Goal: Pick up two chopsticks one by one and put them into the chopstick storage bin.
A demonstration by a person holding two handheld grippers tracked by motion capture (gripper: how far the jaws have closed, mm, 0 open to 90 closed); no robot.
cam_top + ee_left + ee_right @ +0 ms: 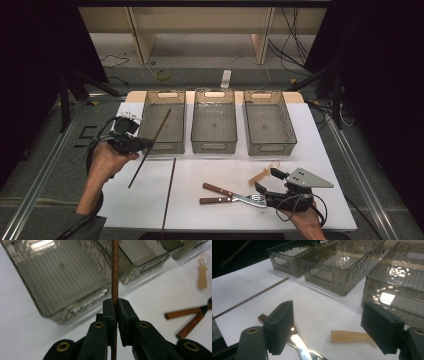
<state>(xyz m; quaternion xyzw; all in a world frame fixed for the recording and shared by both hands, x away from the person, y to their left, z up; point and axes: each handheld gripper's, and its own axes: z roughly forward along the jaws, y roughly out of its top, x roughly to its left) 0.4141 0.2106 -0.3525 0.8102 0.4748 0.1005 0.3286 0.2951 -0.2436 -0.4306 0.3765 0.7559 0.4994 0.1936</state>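
My left gripper (146, 144) (115, 303) is shut on a thin brown stick (150, 147) (115, 270), held off the table by the front of the left grey bin (162, 122) (50, 280). The stick slants from over that bin down toward me. A second brown stick (169, 195) (252, 298) lies flat on the white tabletop. My right gripper (268, 181) (329, 317) stands open low at the front right. Between its jaws lie the metal ends of two wooden-handled utensils (220, 194) (299, 345) (186, 316) and a beige-handled clear spoon (261, 175) (349, 336) (202, 275).
Three translucent grey bins stand in a row at the back of the white table (210, 170): left, middle (214, 125) (337, 267) and right (267, 127) (402, 282). Metal rails run along both table sides, and cables lie on the floor beyond.
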